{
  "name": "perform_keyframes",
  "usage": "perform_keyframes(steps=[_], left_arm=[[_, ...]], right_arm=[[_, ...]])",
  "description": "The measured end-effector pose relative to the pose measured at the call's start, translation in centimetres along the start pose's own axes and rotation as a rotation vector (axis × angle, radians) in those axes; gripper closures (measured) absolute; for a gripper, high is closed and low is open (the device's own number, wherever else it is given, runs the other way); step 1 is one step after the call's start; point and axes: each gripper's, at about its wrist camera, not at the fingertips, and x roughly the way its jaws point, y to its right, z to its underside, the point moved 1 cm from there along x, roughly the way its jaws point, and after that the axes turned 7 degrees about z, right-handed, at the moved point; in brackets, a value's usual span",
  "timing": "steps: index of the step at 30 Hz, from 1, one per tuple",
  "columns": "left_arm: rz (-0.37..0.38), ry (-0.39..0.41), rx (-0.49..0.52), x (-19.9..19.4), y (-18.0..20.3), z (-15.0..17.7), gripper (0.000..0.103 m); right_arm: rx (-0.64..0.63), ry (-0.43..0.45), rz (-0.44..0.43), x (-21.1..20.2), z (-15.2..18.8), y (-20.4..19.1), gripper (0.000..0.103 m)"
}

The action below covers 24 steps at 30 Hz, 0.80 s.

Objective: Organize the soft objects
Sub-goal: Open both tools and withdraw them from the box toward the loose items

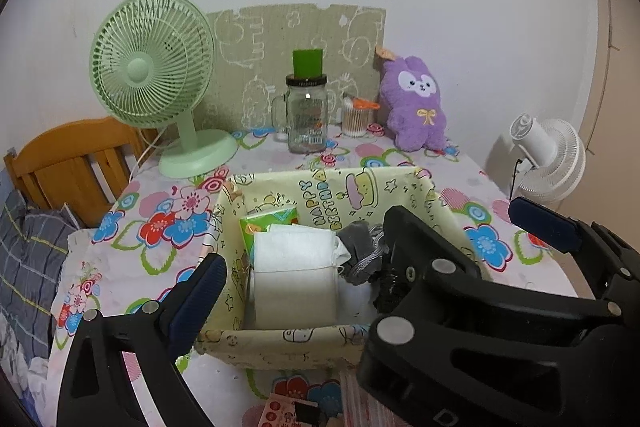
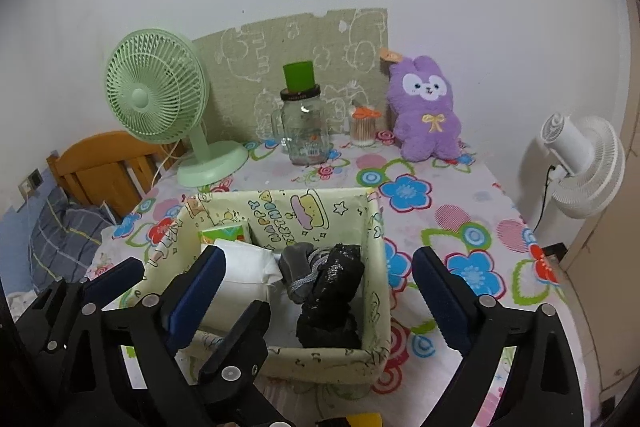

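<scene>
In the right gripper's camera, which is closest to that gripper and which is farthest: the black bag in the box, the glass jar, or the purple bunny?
From the right gripper:
1. Black bag, in the box, right between the open fingers.
2. Glass jar, farther back, middle of the table.
3. Purple bunny, against the back wall, to the right; only a little behind the jar.

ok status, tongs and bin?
Both tongs, left and right, open, empty. White pack, grey cloth, black bundle in fabric bin. Nothing blocking.
</scene>
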Motion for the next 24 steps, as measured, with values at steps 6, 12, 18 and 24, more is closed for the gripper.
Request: perform_keyframes(steps=[6, 12, 18, 24], left_arm=[[-0.002, 0.023, -0.002, -1.7, 0.1, 0.1, 0.004], [-0.013, 0.039, -0.003, -3.3, 0.1, 0.5, 0.004], [-0.019, 0.061, -0.002, -4.9, 0.4, 0.8, 0.004], [-0.016, 0.095, 0.017, -6.8, 1.0, 1.3, 0.004]], right_arm=[[-0.009, 0.022, 0.005, -1.9, 0.0, -0.3, 0.006], [-0.017, 0.035, 0.005, -3.5, 0.2, -0.7, 0.004], [-0.036, 0.06, 0.012, -5.4, 0.4, -0.9, 0.004], [-0.051, 0.084, 0.034, -7.5, 0.7, -0.9, 0.004]])
